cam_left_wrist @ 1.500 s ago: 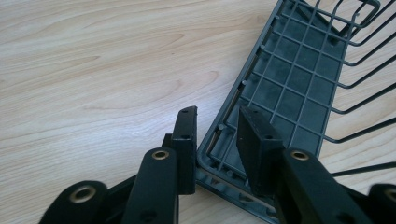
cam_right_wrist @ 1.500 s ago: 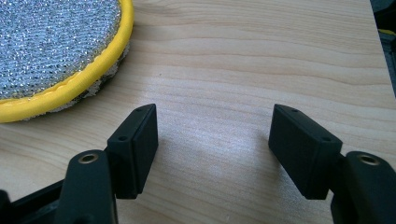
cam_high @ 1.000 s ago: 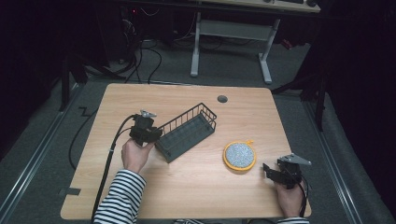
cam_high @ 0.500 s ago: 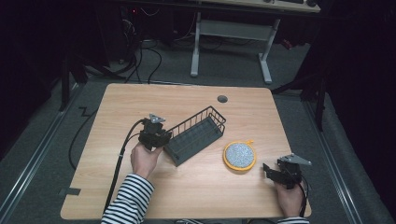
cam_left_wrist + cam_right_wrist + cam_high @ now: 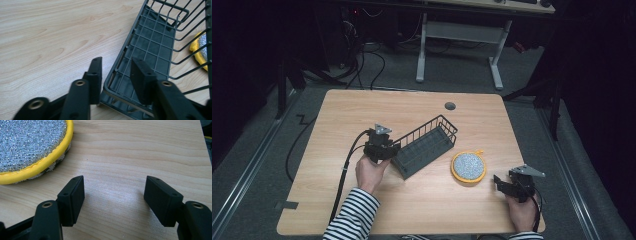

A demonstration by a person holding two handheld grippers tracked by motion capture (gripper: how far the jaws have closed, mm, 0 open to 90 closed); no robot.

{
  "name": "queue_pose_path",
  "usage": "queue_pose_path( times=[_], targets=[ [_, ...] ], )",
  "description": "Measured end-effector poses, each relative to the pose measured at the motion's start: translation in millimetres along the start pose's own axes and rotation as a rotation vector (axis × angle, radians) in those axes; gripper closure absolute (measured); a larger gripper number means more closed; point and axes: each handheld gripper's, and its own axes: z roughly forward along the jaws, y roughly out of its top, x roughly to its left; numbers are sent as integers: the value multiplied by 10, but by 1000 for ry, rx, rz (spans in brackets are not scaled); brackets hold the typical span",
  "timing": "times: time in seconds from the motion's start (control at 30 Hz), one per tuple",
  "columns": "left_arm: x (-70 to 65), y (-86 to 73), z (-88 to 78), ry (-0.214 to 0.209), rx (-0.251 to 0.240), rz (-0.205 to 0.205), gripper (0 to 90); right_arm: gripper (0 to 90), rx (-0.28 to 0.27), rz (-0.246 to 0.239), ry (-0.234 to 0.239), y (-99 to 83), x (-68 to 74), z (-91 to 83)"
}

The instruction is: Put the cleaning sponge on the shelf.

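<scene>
The right gripper (image 5: 503, 183) stays near the table's (image 5: 362, 110) front edge, jaws wide apart. The left gripper (image 5: 116, 75), jaws straddling the wire basket's (image 5: 424, 145) end rim, has dragged it rightward, nearer the yellow-rimmed scouring pad (image 5: 468, 166).

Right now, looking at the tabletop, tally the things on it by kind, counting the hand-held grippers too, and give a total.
Wire baskets: 1, the black basket
Round scouring pads: 1, the yellow-rimmed pad
Grippers: 2, the left gripper at the basket's end wall and the right gripper beside the pad
Total: 4
</scene>
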Motion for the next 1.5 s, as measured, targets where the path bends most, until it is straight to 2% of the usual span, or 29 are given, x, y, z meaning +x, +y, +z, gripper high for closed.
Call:
queue_pose_path(
  times=[0.1,0.13,0.17,0.2,0.27,0.43,0.53,0.7,0.73,0.77,0.93,1.03,1.17,1.27,1.43,1.5],
  targets=[
    [2,-2,-20,7,-1,2,476,331,0,0,-2,0,1,1],
    [7,1,-55,9,-15,3,429,331,0,0,-2,0,1,1],
    [21,8,-114,6,-39,-3,420,331,0,-1,-2,0,1,1],
    [21,8,-114,6,-39,-3,404,331,0,-1,-2,0,1,1],
    [63,19,-213,-2,-72,-17,380,330,-1,-4,-2,1,1,2],
    [114,-5,-364,2,-107,-19,357,330,0,-3,-2,1,2,2],
    [150,-52,-456,16,-125,2,342,331,1,-5,2,1,6,1],
    [326,-236,-617,32,-149,-41,322,330,1,-7,6,1,10,2],
    [326,-236,-617,32,-149,-41,321,330,-1,-10,6,1,8,3],
    [402,-312,-670,41,-157,-65,320,330,-1,-11,6,1,8,4],
    [533,-489,-772,53,-178,-90,314,330,-1,-11,6,2,9,3],
    [553,-547,-796,57,-182,-84,316,330,-1,-9,5,1,12,3],
    [623,-694,-797,85,-147,-86,316,330,-1,-8,4,1,15,2],
    [653,-784,-768,90,-132,-94,317,330,0,-7,4,1,16,2],
    [683,-882,-714,80,-116,-102,331,330,0,-7,4,2,16,2],
    [694,-936,-661,68,-93,-99,331,330,0,-8,5,2,16,2]
  ],
)
